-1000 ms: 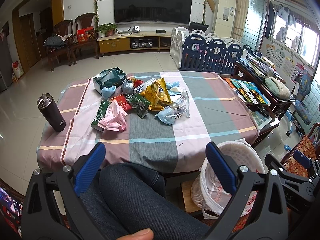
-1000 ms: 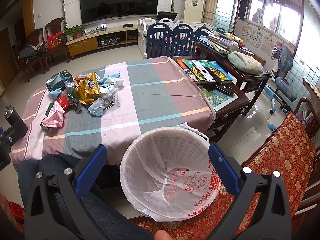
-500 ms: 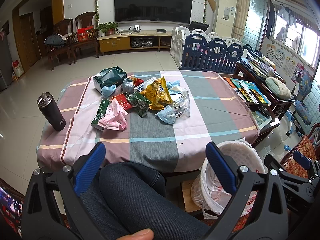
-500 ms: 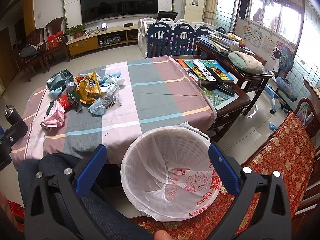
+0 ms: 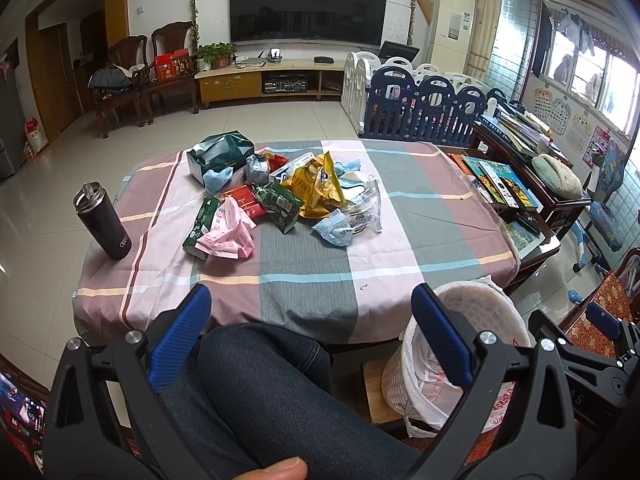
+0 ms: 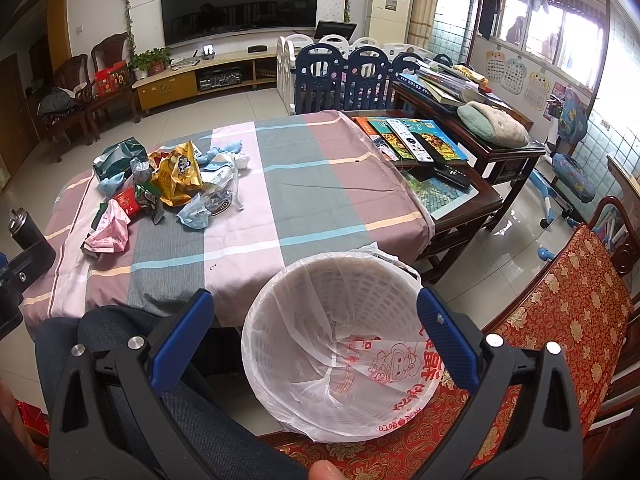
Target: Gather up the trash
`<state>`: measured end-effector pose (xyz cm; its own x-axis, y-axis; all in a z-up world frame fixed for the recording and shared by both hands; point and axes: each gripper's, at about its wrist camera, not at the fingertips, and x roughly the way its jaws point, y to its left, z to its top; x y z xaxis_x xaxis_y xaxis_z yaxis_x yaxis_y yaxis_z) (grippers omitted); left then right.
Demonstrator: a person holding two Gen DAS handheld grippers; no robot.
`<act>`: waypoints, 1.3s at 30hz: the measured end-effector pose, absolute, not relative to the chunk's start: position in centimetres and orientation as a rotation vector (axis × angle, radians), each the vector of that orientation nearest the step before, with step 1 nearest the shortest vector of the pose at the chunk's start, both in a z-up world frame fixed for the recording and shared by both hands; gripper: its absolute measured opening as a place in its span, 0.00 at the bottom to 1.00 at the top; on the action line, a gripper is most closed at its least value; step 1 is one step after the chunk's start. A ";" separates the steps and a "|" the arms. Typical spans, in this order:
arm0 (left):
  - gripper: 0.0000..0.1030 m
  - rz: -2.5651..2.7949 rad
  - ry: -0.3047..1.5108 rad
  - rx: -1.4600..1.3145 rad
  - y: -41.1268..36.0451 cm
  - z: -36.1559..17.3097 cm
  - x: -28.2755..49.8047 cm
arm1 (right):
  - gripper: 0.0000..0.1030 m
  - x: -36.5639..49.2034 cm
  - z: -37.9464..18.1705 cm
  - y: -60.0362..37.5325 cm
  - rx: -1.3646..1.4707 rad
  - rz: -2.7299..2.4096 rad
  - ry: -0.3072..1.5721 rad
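Note:
A heap of trash lies on the far left part of the checked tablecloth (image 5: 304, 272): a yellow snack bag (image 5: 316, 188), a pink wrapper (image 5: 230, 230), a green packet (image 5: 282, 204), a dark green box (image 5: 220, 154) and a blue mask (image 5: 332, 230). The heap also shows in the right wrist view (image 6: 172, 184). A white bin (image 6: 340, 344) lined with a plastic bag stands on the floor at the table's near right corner. My left gripper (image 5: 310, 340) is open and empty above my knee. My right gripper (image 6: 312, 336) is open and empty above the bin.
A dark flask (image 5: 102, 222) stands at the table's left edge. A side table with books (image 6: 416, 144) and remotes adjoins the table on the right. A red patterned chair (image 6: 560, 304) stands right of the bin. My denim-clad legs (image 5: 260, 400) are in front of the table.

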<state>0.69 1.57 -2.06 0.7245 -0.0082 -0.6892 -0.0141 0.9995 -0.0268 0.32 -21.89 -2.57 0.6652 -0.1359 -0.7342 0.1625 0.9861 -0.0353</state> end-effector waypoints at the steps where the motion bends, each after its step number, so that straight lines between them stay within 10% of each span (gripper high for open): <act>1: 0.97 0.004 0.762 -0.031 1.7 -2.4 0.7 | 0.97 0.3 -2.7 -21.9 0.034 -0.168 0.827; 17: 0.97 0.004 0.769 -0.050 1.9 -2.3 0.9 | 0.97 0.3 -2.5 -21.6 0.023 -0.172 0.805; 25: 0.97 0.063 0.668 -0.172 4.6 -2.2 1.3 | 0.97 -0.6 1.9 -22.0 0.056 -0.246 0.407; 33: 0.97 0.168 0.705 -0.248 8.4 -3.9 3.4 | 0.97 6.4 -4.3 -16.1 -0.063 -0.042 0.607; 39: 0.97 0.227 0.766 -0.260 10.6 -6.7 5.5 | 0.57 10.5 -6.1 -11.8 -0.023 0.088 0.710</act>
<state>5.55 10.55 -6.69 0.6992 0.1074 -0.7068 -0.2948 0.9440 -0.1482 10.50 -11.81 -6.07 0.7550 0.0726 -0.6517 -0.0882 0.9961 0.0089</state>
